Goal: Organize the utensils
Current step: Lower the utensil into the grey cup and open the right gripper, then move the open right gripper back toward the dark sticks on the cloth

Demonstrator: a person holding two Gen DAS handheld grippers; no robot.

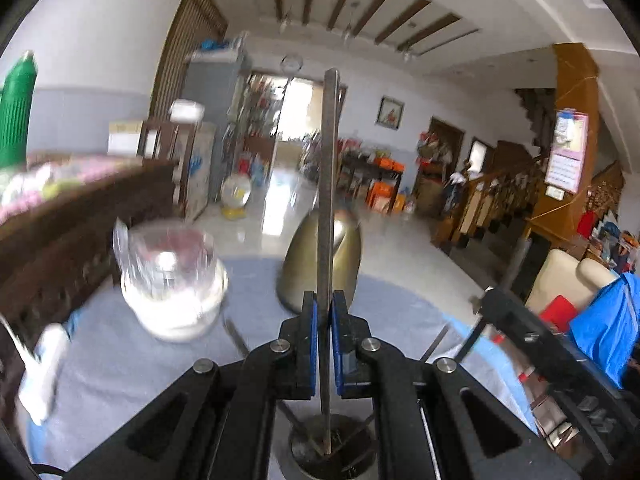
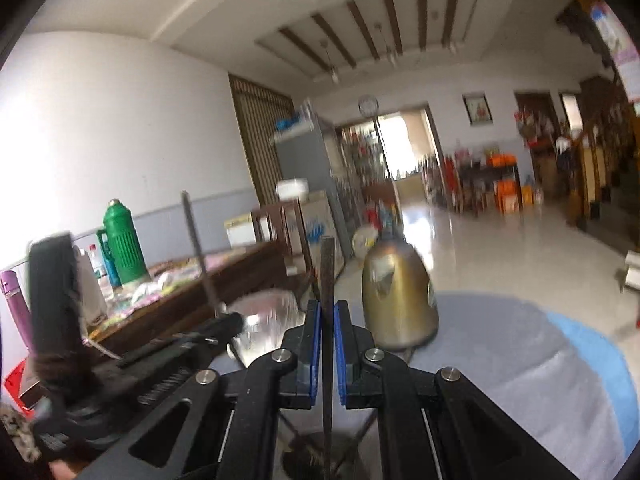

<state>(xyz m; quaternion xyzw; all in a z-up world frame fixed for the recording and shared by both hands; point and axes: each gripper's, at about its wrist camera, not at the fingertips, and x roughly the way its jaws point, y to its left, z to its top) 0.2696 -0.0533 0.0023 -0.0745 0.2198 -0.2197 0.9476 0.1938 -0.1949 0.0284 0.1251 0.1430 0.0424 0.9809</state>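
Observation:
My left gripper (image 1: 324, 312) is shut on a long flat metal utensil (image 1: 329, 184) that stands upright, its lower end over a round metal holder (image 1: 332, 446) with other utensils in it. My right gripper (image 2: 327, 320) is shut on a second upright metal utensil (image 2: 328, 276), its lower end over the same dark holder (image 2: 316, 460). The right gripper shows at the right edge of the left wrist view (image 1: 532, 344). The left gripper with its utensil shows at the left of the right wrist view (image 2: 224, 322).
A brass kettle (image 1: 320, 256) and a glass jar on a white base (image 1: 172, 280) stand on the round table with a blue-grey cloth (image 1: 120, 360). A wooden bench (image 1: 60, 232) and a green thermos (image 2: 124, 244) are to the left.

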